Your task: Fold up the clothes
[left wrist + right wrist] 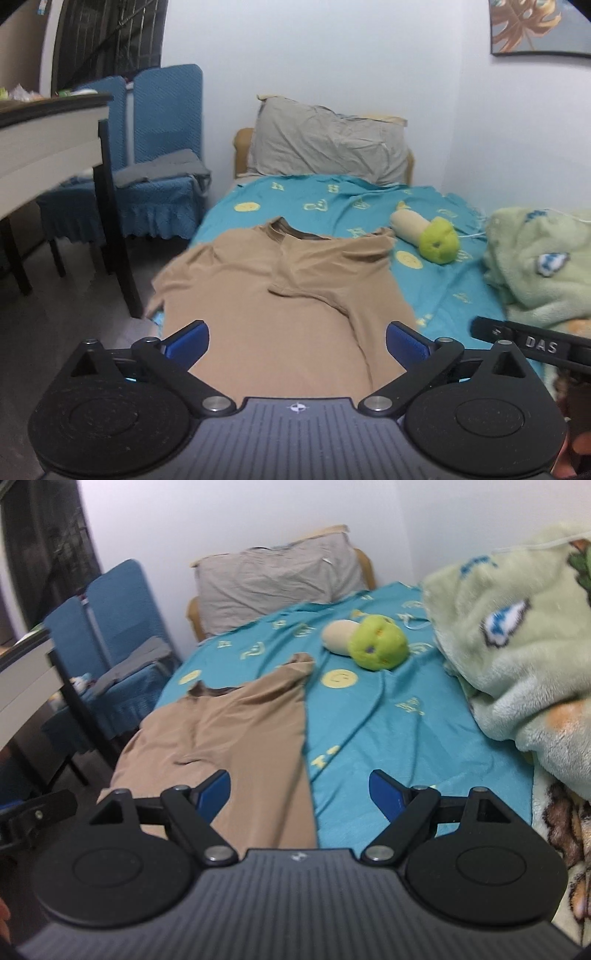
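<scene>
Tan T-shirt (280, 306) lying on teal bedsheet (332, 199), right sleeve folded inward. Left gripper (297, 341) and right gripper (299, 794) hovering, both released, empty. Risk: left edge overhanging bed, sliding off.

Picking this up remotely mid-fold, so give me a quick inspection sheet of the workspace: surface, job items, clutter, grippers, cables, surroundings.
Surface: bed with teal patterned sheet, wrinkled.
Job's things: tan T-shirt lying on the sheet, one sleeve folded in over the chest, one side reaching the bed's edge.
Clutter: green and beige plush toy beside the shirt; pale green fleece blanket heaped along the wall side; grey pillow at the head.
Grippers: left gripper open, nothing between its jaws; right gripper open, empty, above the shirt's edge.
Cables: thin white cord on the sheet by the blanket.
Surroundings: blue-covered chairs and a table beside the bed; framed picture on the wall.
</scene>
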`<state>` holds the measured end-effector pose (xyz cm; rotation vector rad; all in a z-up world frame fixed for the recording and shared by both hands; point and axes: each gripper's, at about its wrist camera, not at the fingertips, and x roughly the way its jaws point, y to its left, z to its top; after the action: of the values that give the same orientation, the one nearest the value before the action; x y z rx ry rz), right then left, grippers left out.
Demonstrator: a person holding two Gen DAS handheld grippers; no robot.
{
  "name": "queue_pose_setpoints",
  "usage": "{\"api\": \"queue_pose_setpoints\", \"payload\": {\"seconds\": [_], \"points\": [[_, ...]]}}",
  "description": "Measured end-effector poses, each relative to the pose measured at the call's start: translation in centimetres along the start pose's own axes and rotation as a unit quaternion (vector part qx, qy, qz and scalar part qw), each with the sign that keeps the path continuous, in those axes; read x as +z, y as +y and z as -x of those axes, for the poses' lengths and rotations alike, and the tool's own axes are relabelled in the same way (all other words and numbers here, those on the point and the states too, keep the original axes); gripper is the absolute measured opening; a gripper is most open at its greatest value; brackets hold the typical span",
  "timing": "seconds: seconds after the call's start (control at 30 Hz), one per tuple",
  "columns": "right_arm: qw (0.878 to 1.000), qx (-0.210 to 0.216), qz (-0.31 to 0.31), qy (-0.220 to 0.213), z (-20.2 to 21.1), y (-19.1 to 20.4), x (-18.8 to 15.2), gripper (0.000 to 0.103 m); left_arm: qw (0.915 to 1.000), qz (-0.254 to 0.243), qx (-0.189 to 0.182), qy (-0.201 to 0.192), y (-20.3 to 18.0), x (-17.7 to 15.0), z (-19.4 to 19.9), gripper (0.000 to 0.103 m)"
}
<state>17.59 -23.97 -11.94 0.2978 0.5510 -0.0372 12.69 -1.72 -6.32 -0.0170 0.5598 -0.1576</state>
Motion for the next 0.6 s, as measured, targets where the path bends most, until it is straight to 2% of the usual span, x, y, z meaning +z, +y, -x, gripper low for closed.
{"api": "queue_pose_setpoints", "payload": {"seconds": [0.13,0.3,0.37,0.43,0.5,0.6], "points": [[0.999,0.019,0.026,-0.009,2.0,0.9,-0.7,0.084,0.9998,0.017,-0.005,-0.004,0.9,-0.4,1.7,0.103],[0.997,0.053,0.059,0.015,3.0,1.8,0.0,0.084,0.9993,0.034,-0.014,0.003,2.8,0.1,2.8,0.103],[0.995,0.055,0.075,0.022,2.7,2.6,1.3,0.084,0.9987,0.045,-0.023,0.013,3.7,0.1,2.8,0.103],[0.993,0.068,0.094,0.031,1.8,3.9,2.9,0.084,0.9984,0.051,-0.012,0.02,4.6,0.2,2.5,0.103],[0.986,0.091,0.13,0.042,0.4,6.1,4.6,0.083,0.9981,0.054,-0.003,0.03,5.4,0.2,2.1,0.103],[0.973,0.122,0.184,0.064,-2.8,10.6,6.6,0.083,0.9972,0.058,-0.008,0.047,6.7,0.1,1.5,0.103]]}}
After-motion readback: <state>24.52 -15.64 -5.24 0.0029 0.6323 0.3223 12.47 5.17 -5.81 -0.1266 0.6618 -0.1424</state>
